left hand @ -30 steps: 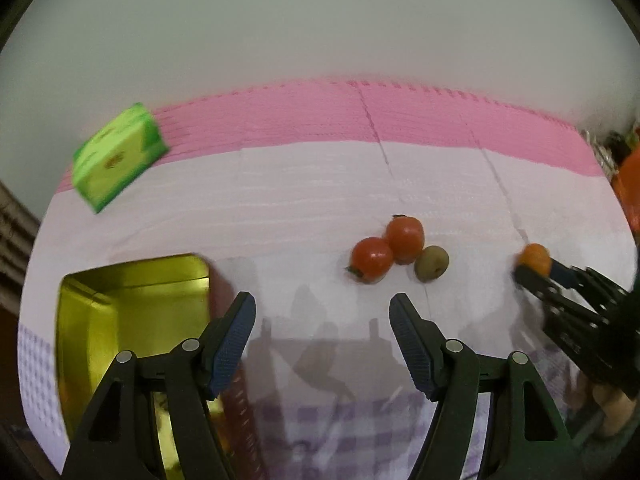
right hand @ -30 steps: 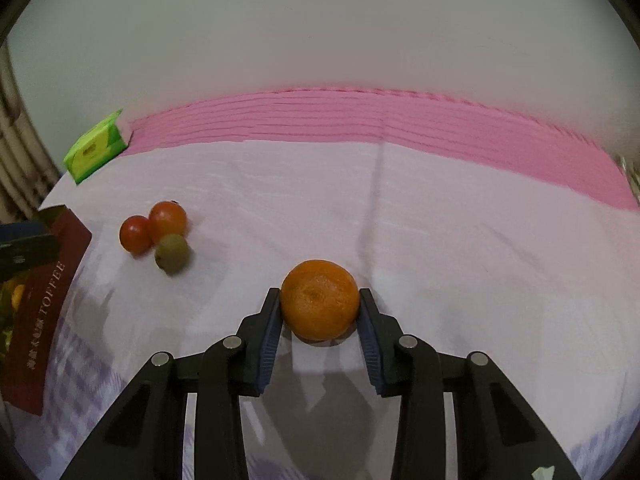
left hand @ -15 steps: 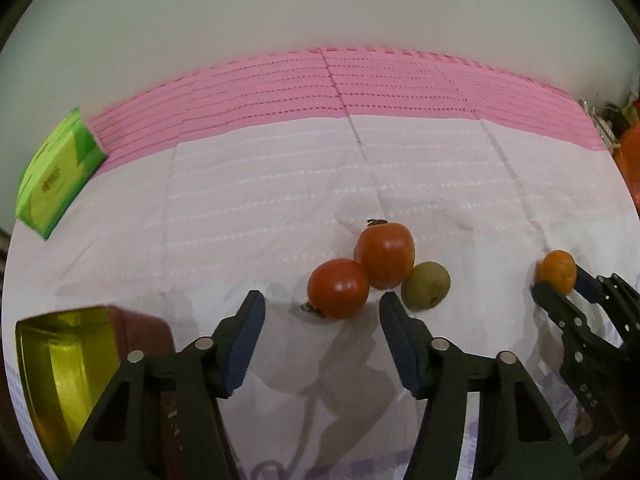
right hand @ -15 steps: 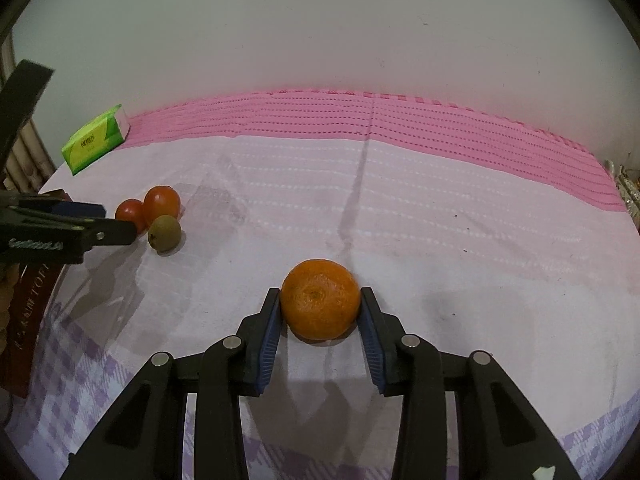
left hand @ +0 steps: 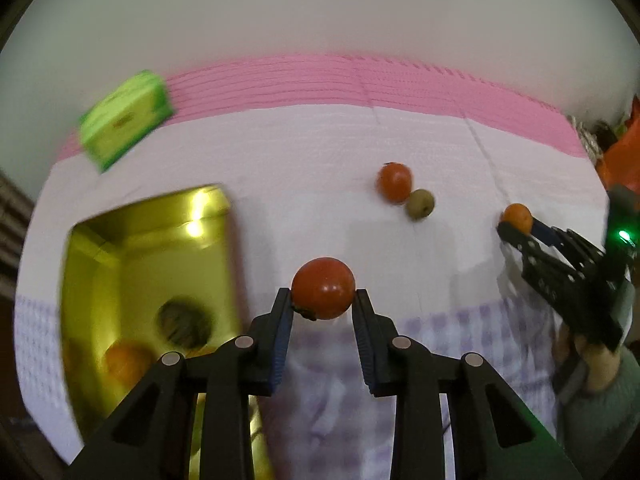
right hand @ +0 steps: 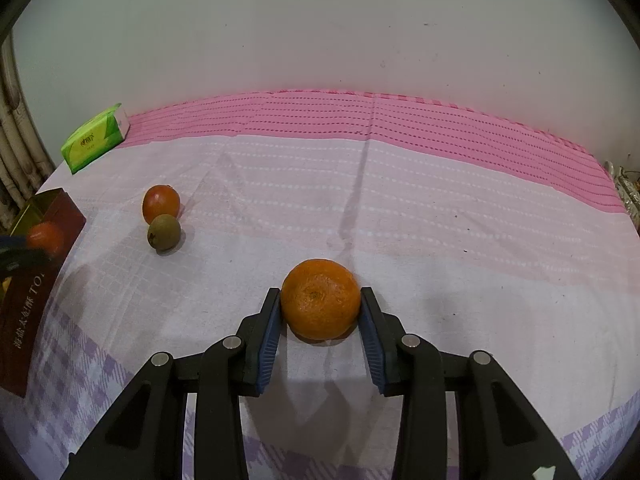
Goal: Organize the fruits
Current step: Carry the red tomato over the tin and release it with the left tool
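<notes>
My left gripper [left hand: 322, 304] is shut on a red tomato [left hand: 323, 294] and holds it above the cloth, just right of the open gold tin [left hand: 100, 264]. The tin holds an orange fruit [left hand: 128, 362] and a dark round fruit [left hand: 182, 320]. My right gripper [right hand: 320, 312] is shut on an orange mandarin [right hand: 320, 298] that rests on the cloth; it also shows in the left wrist view [left hand: 517, 218]. A second tomato [right hand: 161, 202] and a green-brown kiwi [right hand: 164, 232] lie together on the cloth, touching.
A green tissue pack [right hand: 94, 142] lies at the back left near the wall. The tin's dark red side [right hand: 28, 292] stands at the left edge of the right wrist view. The cloth [right hand: 440, 216] covers the table. Orange items [left hand: 624, 152] sit at the far right.
My left gripper closed on one tomato, lifted it and drew back toward the gold tin. Two fruits stay on the cloth. My right gripper still holds the mandarin in place.
</notes>
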`<state>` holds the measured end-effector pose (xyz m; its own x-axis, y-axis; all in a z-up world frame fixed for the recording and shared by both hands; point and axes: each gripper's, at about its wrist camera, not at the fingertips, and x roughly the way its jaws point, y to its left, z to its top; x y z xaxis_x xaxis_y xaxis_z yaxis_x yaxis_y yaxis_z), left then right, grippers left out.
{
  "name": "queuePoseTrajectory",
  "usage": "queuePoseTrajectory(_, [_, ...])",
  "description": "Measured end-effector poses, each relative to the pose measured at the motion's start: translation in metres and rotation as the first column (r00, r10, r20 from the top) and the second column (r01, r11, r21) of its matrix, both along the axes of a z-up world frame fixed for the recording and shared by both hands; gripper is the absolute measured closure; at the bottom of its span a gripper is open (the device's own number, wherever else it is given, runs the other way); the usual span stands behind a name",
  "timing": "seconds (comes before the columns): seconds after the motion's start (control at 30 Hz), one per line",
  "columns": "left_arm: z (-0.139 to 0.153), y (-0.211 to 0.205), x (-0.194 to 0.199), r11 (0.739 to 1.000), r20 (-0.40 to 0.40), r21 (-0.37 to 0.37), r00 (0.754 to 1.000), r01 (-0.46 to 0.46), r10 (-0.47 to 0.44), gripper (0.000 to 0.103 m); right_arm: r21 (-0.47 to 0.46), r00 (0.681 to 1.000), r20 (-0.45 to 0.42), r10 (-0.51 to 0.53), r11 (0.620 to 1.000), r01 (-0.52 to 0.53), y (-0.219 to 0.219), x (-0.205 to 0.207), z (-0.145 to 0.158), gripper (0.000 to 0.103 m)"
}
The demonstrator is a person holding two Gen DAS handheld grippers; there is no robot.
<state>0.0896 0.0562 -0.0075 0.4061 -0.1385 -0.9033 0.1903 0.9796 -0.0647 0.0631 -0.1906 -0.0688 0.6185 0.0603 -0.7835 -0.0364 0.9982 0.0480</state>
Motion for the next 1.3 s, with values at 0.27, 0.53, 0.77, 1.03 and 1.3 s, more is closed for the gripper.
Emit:
queuePoseTrajectory(0.27, [0.015, 0.086, -0.052, 0.982, 0.015, -0.007, 0.982, -0.190, 0.190, 0.072, -0.012, 1.000, -0.002, 0.000, 1.000, 0.000, 0.002, 0.001, 0.000, 0.067])
queuePoseTrajectory(0.53, [-0.012, 0.130, -0.059, 0.958, -0.027, 0.023, 0.958, -0.285, 0.286, 0.072, -0.028, 1.000, -0.003, -0.001, 1.000, 0.001, 0.005, 0.001, -0.001, 0.067])
queuePoseTrajectory(0.77, [-0.033, 0.128, -0.047, 0.961, -0.064, 0.036, 0.959, -0.276, 0.278, 0.072, -0.036, 1.000, -0.003, 0.000, 0.999, 0.000, 0.006, 0.002, -0.002, 0.067])
queuePoseTrajectory(1.03, [-0.041, 0.127, -0.040, 0.960, -0.073, 0.059, 0.957, -0.275, 0.279, 0.071, -0.039, 1.000, -0.004, -0.003, 0.999, 0.003, 0.006, 0.002, -0.002, 0.067])
queuePoseTrajectory(1.3, [-0.042, 0.131, -0.043, 0.959, -0.061, 0.056, 0.957, -0.279, 0.282, 0.068, -0.039, 1.000, -0.005, -0.001, 0.999, 0.001, 0.006, 0.002, -0.003, 0.067])
